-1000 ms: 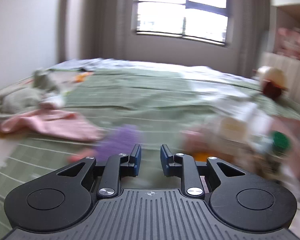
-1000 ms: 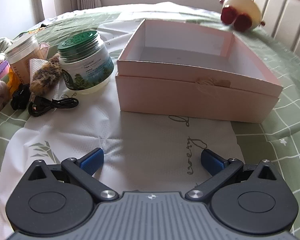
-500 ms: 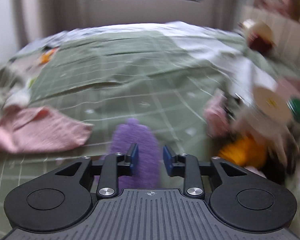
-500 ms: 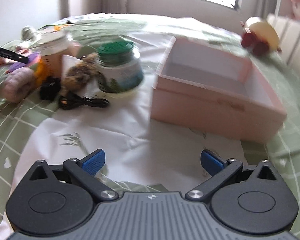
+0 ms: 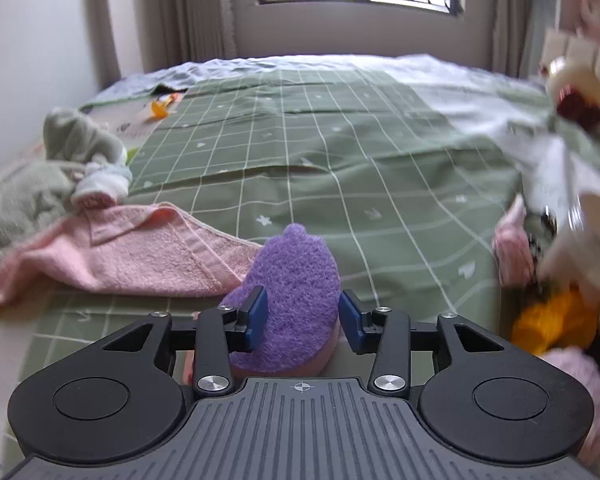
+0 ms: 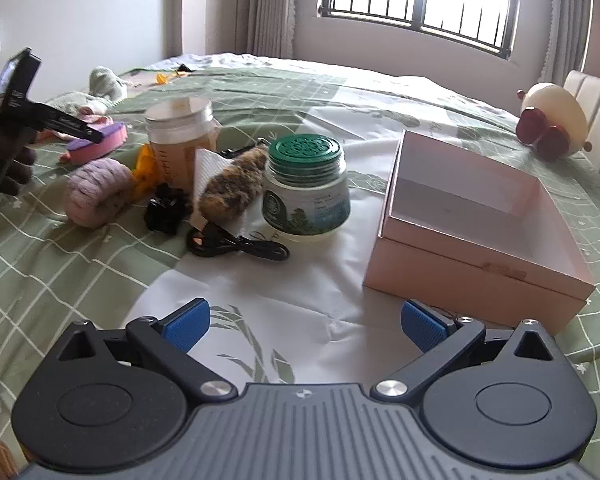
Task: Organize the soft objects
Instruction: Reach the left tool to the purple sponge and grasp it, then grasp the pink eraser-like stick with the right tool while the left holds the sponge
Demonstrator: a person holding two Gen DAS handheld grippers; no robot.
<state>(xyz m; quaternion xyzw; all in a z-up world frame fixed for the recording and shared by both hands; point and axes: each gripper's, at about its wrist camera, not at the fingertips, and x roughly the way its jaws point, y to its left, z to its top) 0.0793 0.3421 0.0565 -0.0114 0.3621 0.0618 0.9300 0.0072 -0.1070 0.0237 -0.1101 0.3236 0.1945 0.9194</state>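
- bedding: a green grid-patterned sheet (image 5: 340,168) covers the bed, with a barred window (image 6: 416,4) on the far wall.
- two jars: a green-lidded jar (image 6: 305,190) and a clear jar (image 6: 179,136), left of one pink box (image 6: 476,224) whose inside shows nothing.
- left gripper (image 5: 303,320): jaws apart, one on each side of the purple sponge (image 5: 292,296), which lies just right of one pink towel (image 5: 112,256).
- right gripper (image 6: 304,324): jaws wide apart, holding nothing, over a white cloth (image 6: 284,292).

Purple sponge (image 5: 296,280), pink towel (image 5: 140,252), green-checked bedspread (image 5: 320,160).
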